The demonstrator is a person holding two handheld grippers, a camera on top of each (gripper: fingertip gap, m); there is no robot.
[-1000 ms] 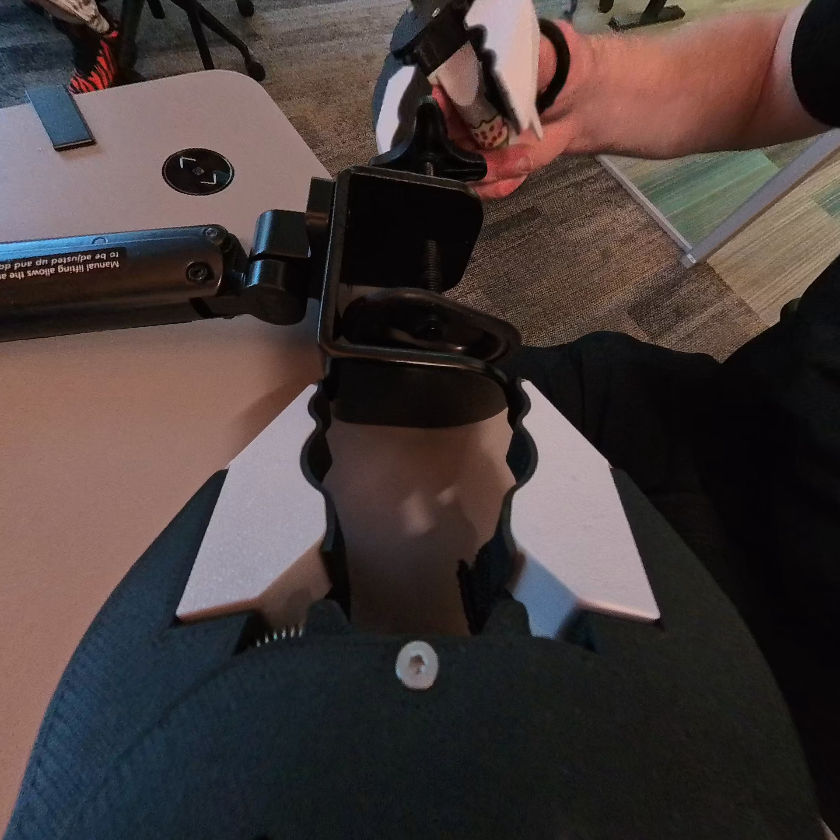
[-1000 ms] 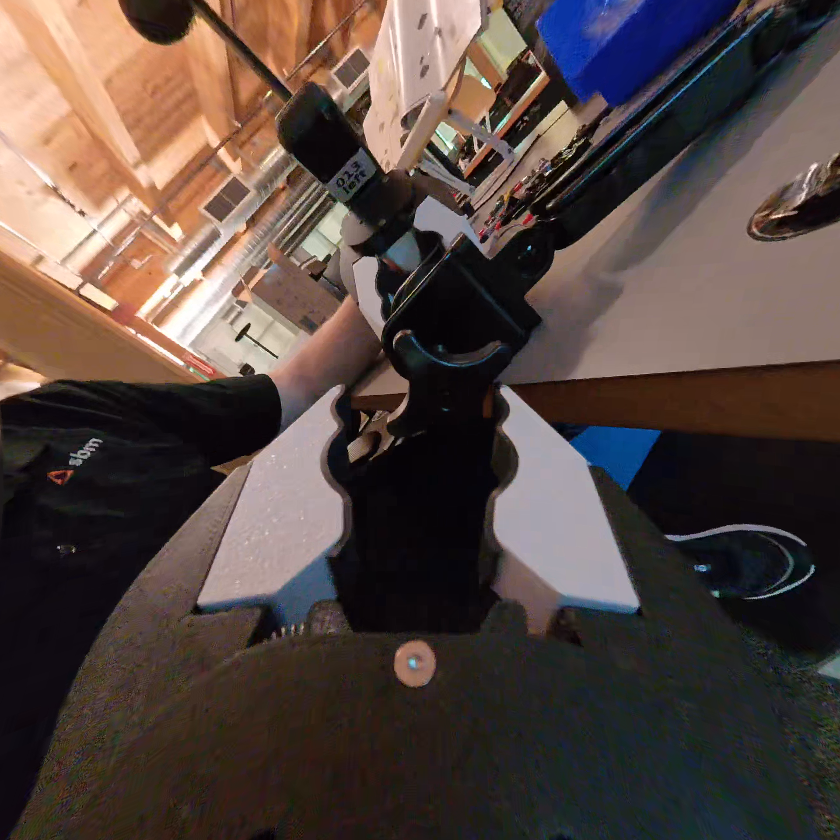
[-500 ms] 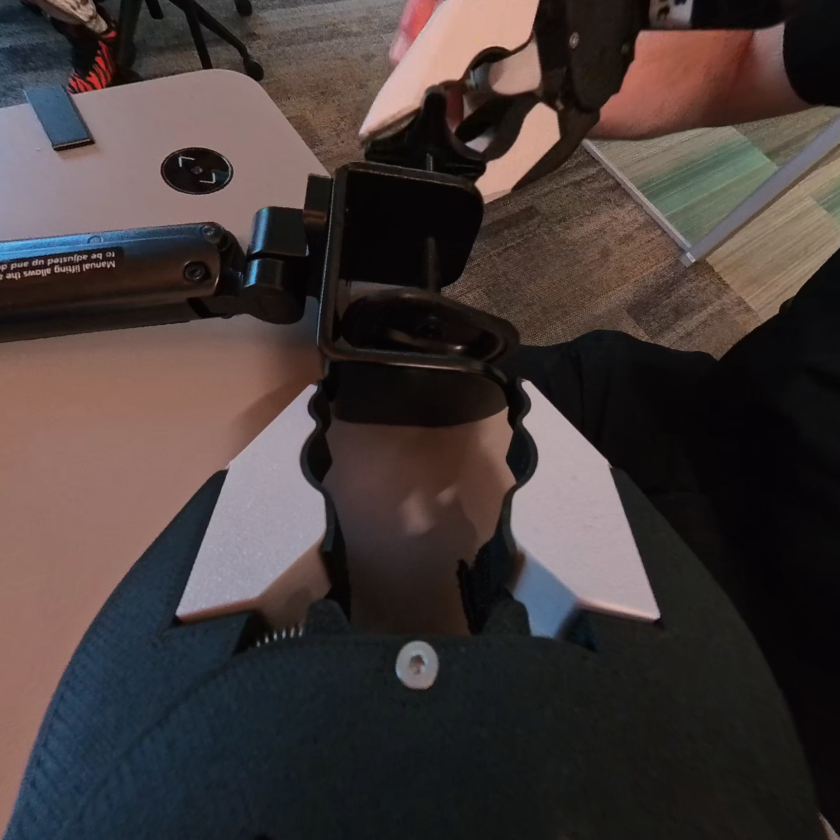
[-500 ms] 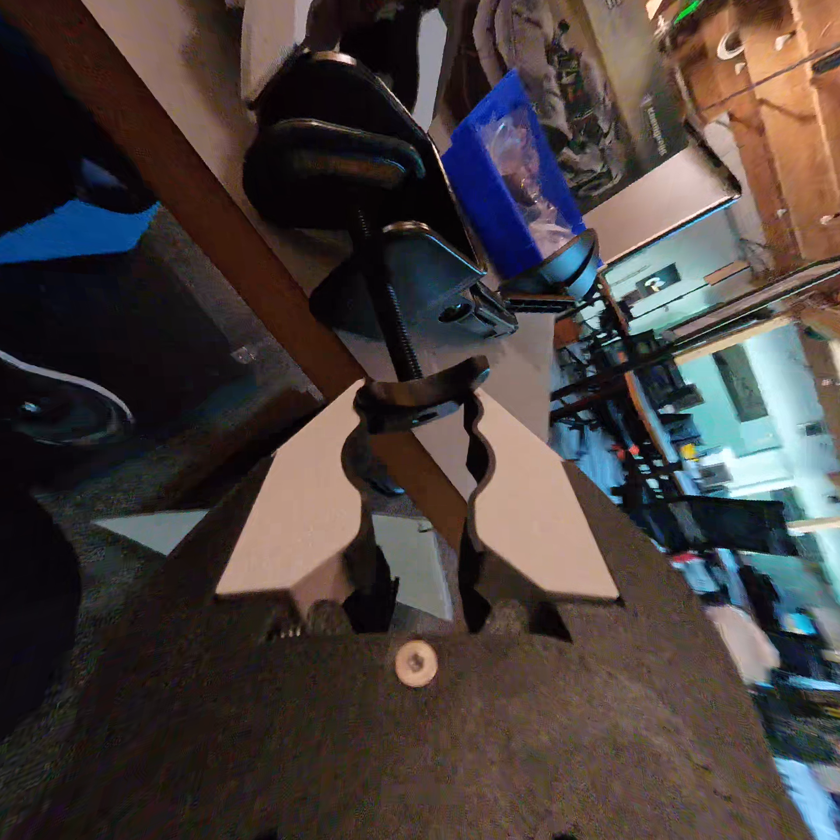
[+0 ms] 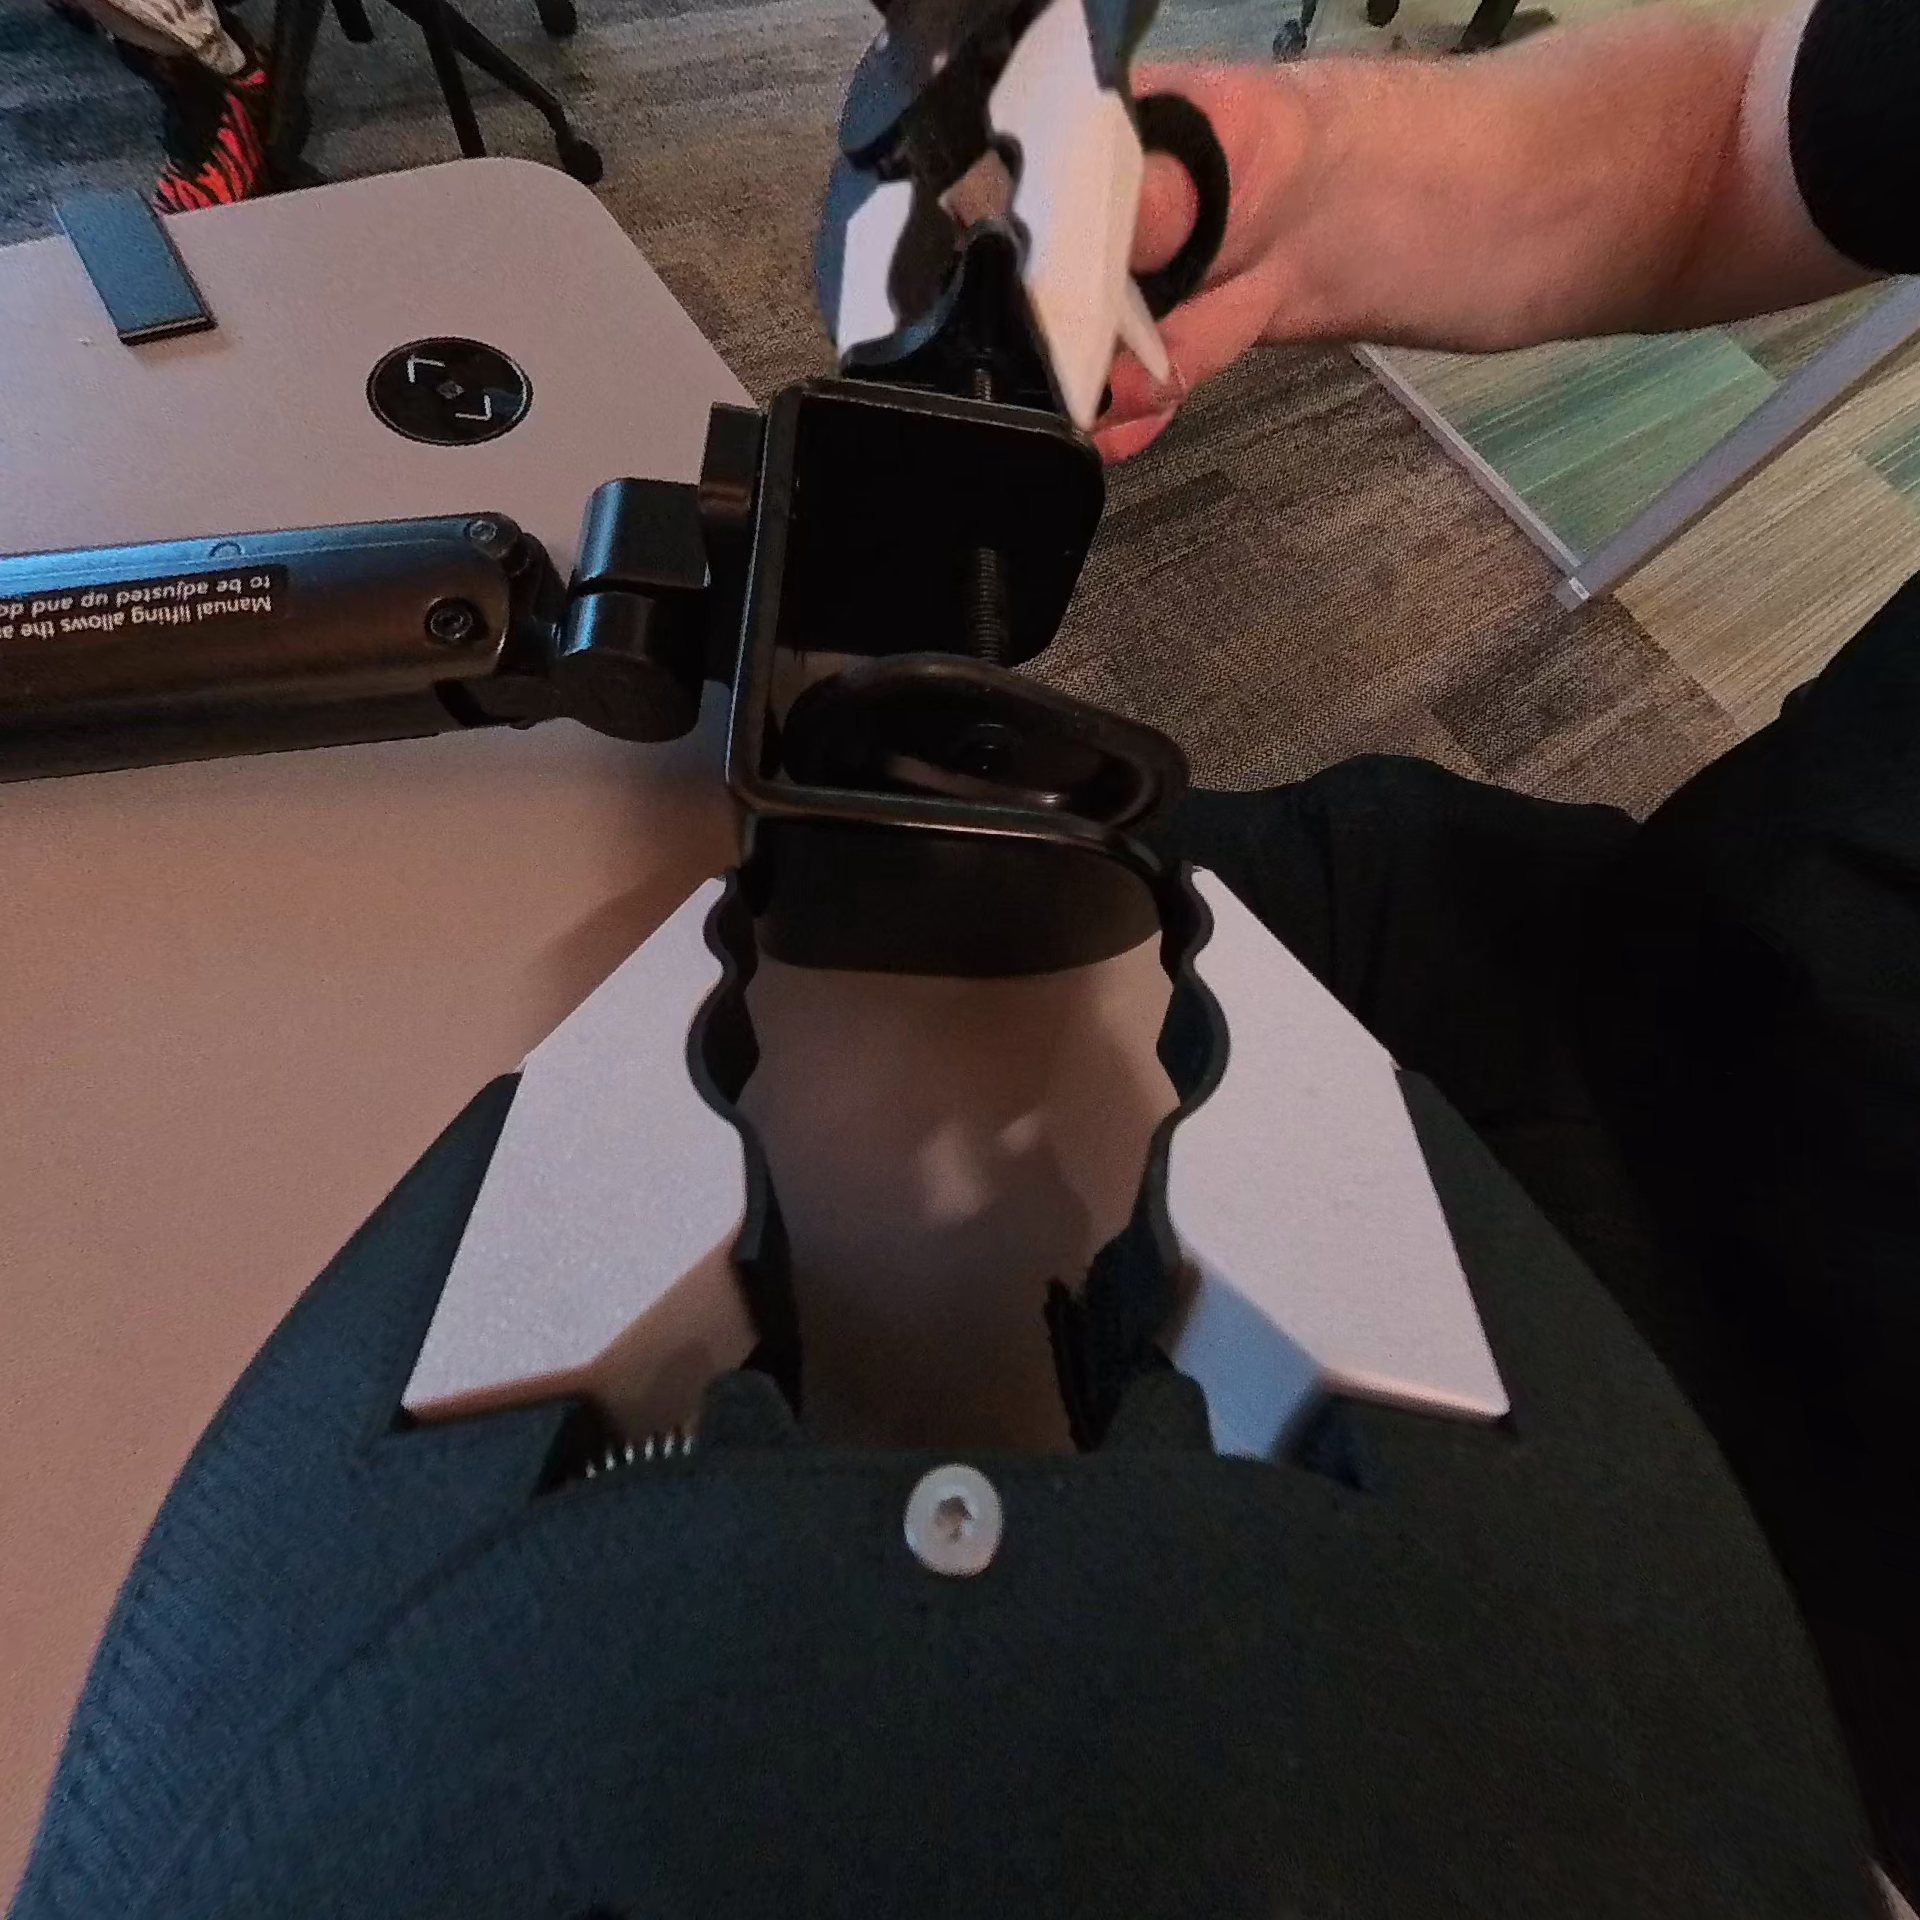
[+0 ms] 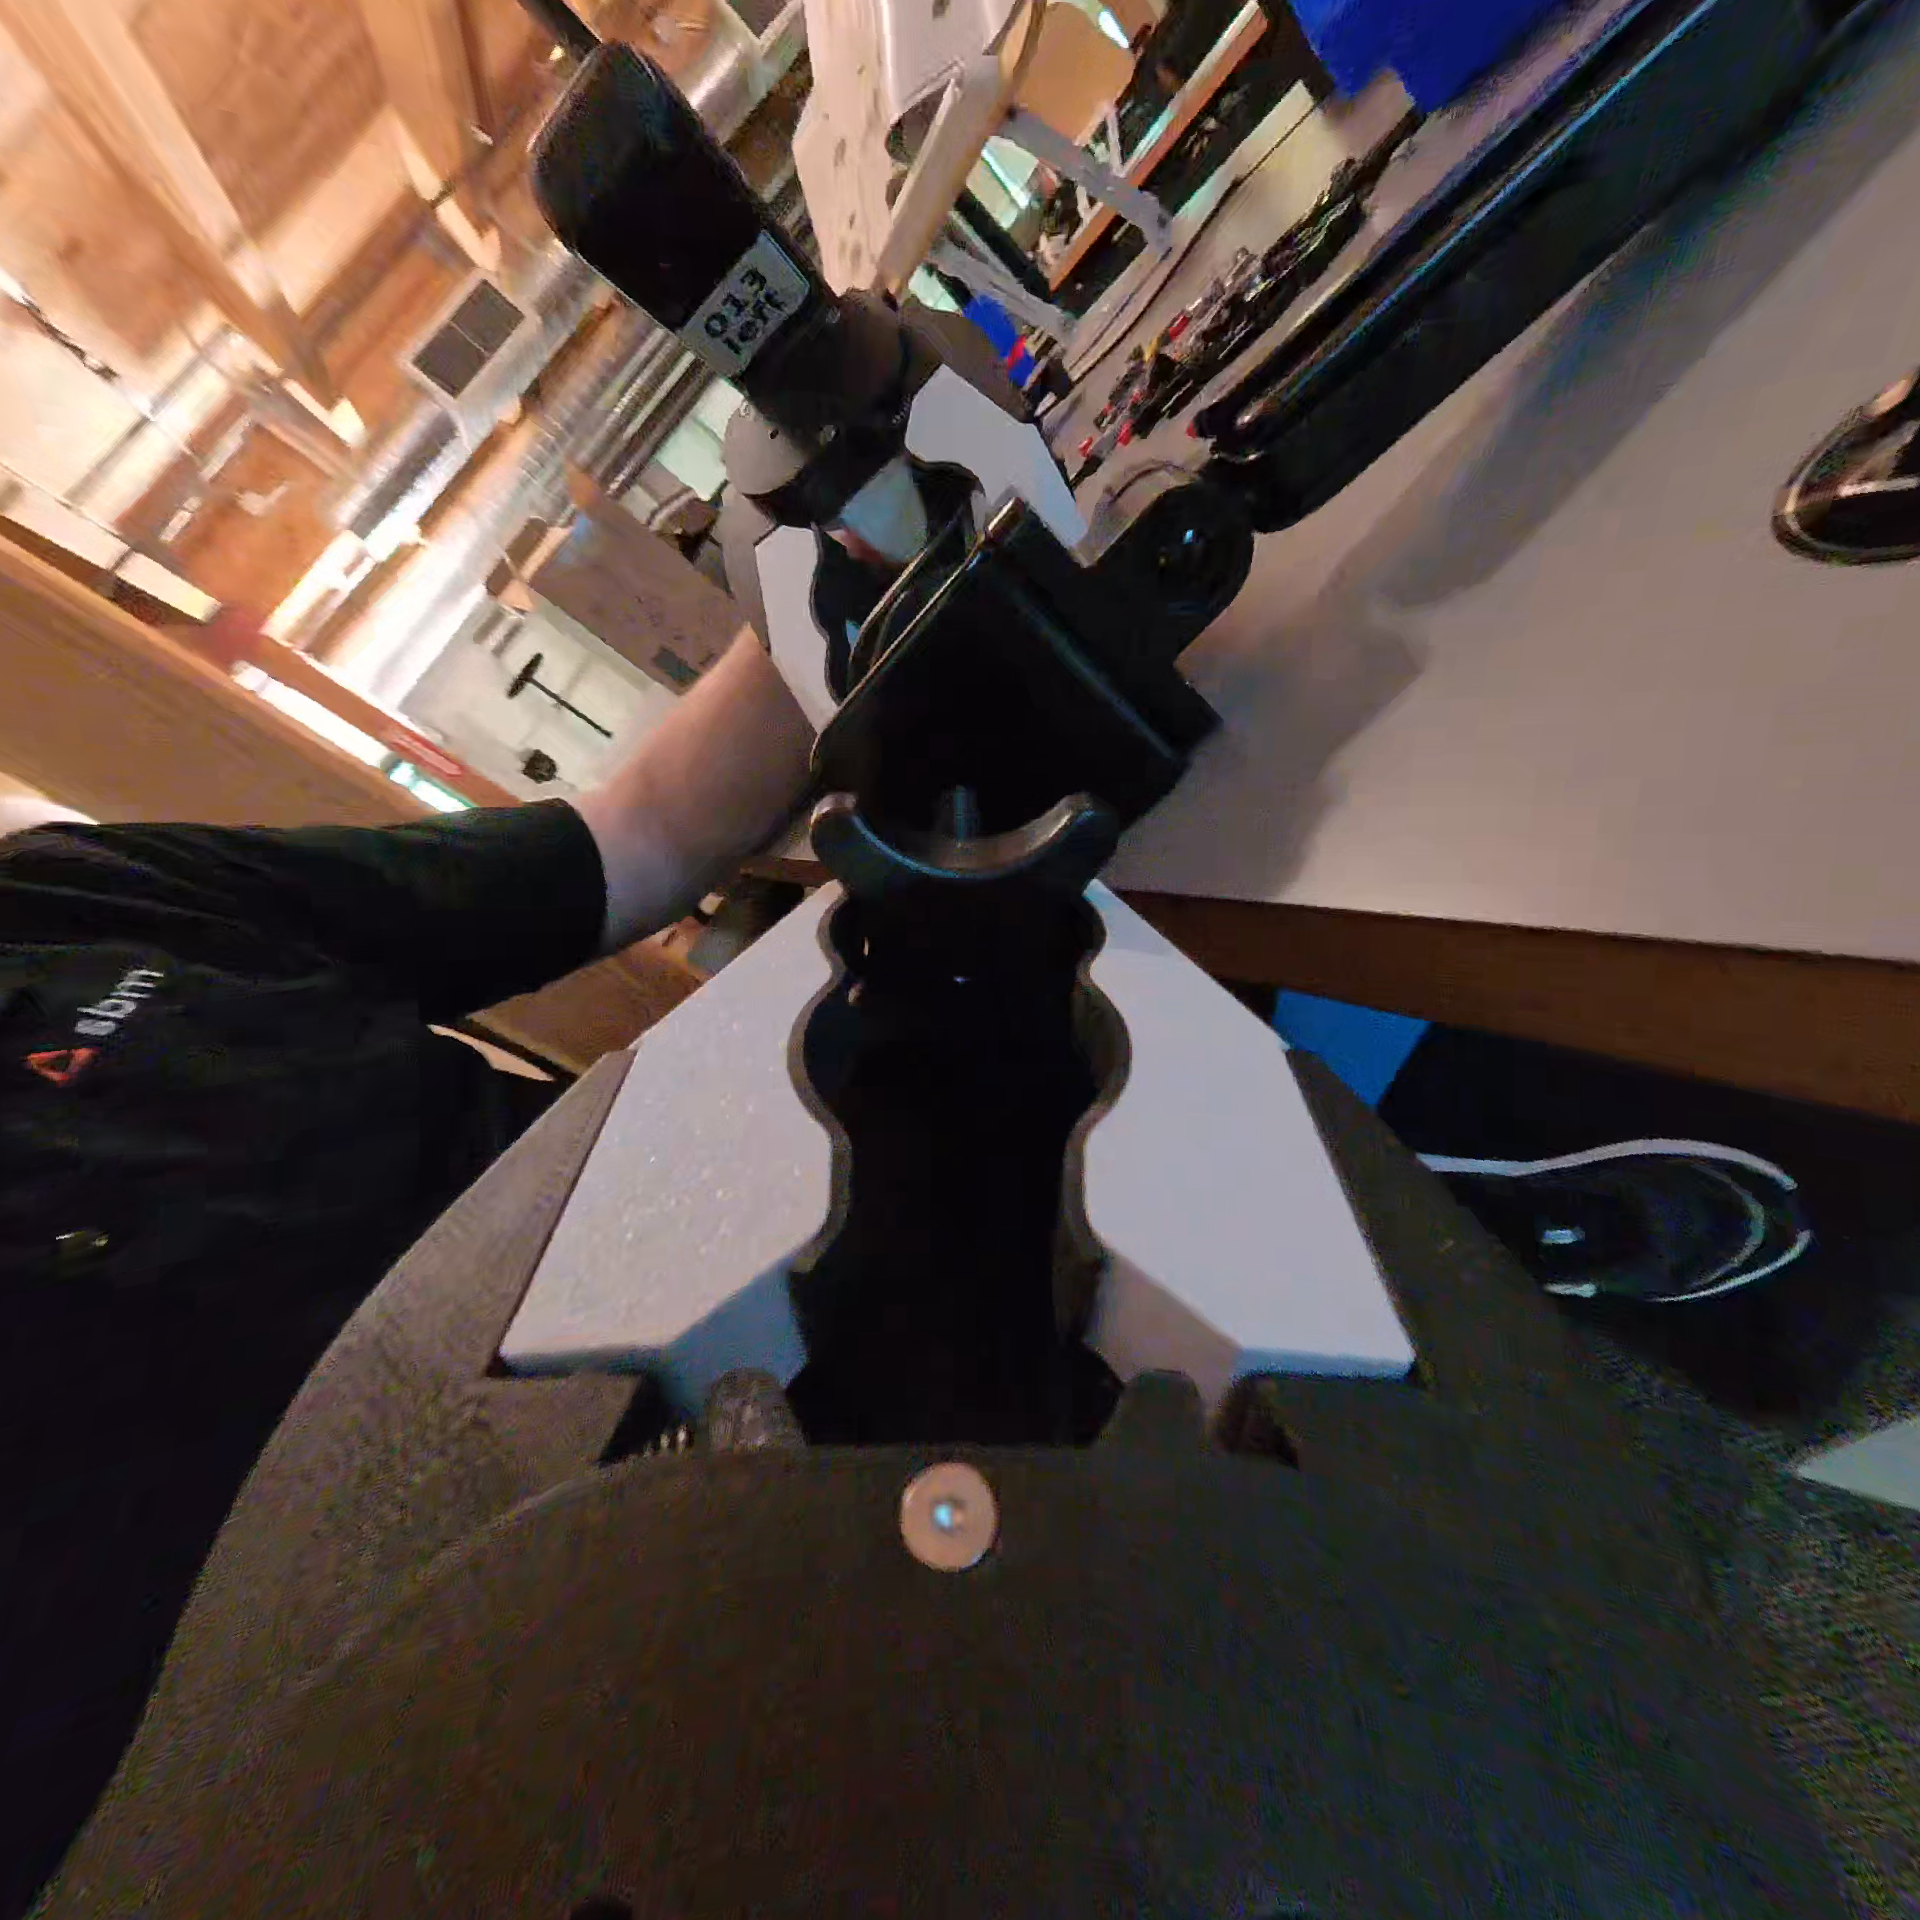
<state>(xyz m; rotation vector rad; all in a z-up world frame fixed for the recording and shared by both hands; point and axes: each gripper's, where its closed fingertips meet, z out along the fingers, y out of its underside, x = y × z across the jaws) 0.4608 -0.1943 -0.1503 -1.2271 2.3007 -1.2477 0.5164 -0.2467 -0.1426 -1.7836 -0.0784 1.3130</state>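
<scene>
A black C-clamp on the end of a black arm sits over the edge of the pale table. My left gripper is shut on the clamp's round upper pad, one finger on each side. My right gripper shows beyond it, held by a hand, its fingers around the wing knob of the clamp screw. In the right wrist view my right gripper grips that knob below the table edge, with the clamp and left gripper behind.
A round black inset and a black strip lie on the table farther off. Chair legs stand on the carpet. The person's dark-clothed legs are to the right. A shoe is under the table.
My right gripper rolled with the wing knob half a second ago and is now back at its earlier angle. The left gripper and the clamp have not moved.
</scene>
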